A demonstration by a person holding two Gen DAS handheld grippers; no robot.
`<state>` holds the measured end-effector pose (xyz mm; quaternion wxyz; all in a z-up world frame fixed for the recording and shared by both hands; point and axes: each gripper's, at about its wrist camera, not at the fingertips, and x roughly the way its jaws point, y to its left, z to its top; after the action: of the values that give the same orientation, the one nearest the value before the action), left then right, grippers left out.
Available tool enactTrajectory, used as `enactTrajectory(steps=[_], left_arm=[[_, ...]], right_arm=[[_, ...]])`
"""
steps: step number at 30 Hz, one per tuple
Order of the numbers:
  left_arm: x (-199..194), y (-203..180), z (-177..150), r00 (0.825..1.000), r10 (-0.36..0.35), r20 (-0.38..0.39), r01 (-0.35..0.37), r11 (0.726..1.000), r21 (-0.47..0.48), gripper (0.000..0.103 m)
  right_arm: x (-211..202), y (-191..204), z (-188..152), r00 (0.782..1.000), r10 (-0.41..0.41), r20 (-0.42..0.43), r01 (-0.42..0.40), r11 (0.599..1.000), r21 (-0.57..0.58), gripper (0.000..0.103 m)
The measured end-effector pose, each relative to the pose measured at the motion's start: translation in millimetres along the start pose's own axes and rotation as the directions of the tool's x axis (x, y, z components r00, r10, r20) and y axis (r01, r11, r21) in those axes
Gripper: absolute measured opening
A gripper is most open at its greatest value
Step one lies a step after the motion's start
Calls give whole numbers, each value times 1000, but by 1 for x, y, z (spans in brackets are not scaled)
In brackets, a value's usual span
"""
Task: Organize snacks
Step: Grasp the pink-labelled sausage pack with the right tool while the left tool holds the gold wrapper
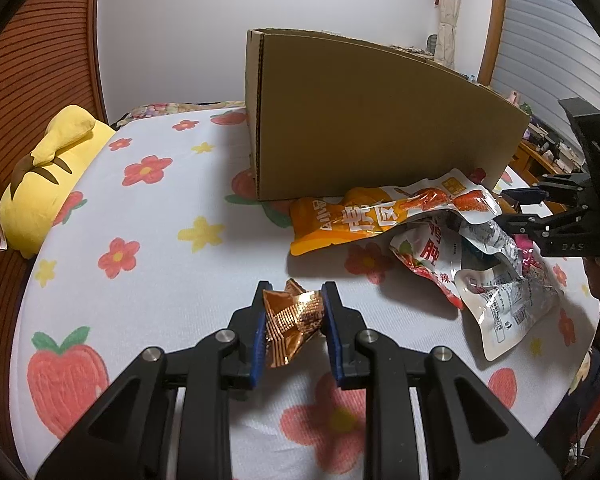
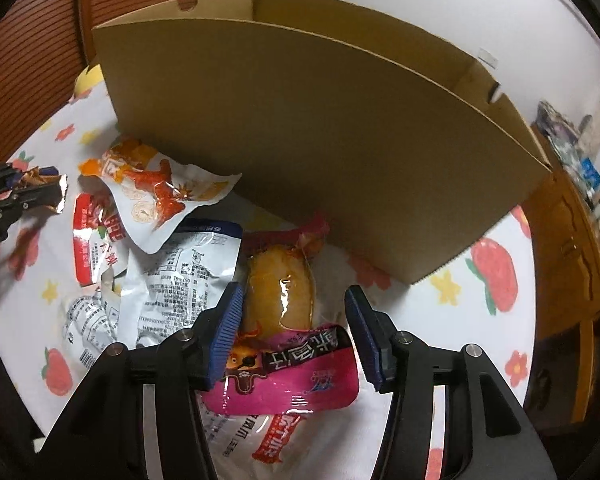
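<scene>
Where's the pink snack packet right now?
In the right wrist view, the pink snack packet lies low and central between the right gripper's open fingers, just in front of the cardboard box.

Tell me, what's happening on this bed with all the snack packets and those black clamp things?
A person is sorting snacks with a clamp in each hand. The left gripper is pinching a crumpled copper-coloured wrapper above the flowered sheet. The right gripper hangs with its jaws apart over the pile, straddling a pink packet with a yellow cake inside. An open cardboard box stands just behind the pile; whether anything is inside it cannot be seen.
</scene>
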<state>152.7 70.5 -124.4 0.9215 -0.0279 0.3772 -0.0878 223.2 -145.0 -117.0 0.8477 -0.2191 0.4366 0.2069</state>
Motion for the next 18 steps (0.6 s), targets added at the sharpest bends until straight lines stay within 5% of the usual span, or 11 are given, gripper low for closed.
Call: enactTrajectory(steps=[18], left_arm=[[1, 0, 0, 1000, -6, -6, 6, 1000, 3, 24]], right_arm=[[-4, -6, -6, 994, 104, 8, -105, 993, 52, 42]])
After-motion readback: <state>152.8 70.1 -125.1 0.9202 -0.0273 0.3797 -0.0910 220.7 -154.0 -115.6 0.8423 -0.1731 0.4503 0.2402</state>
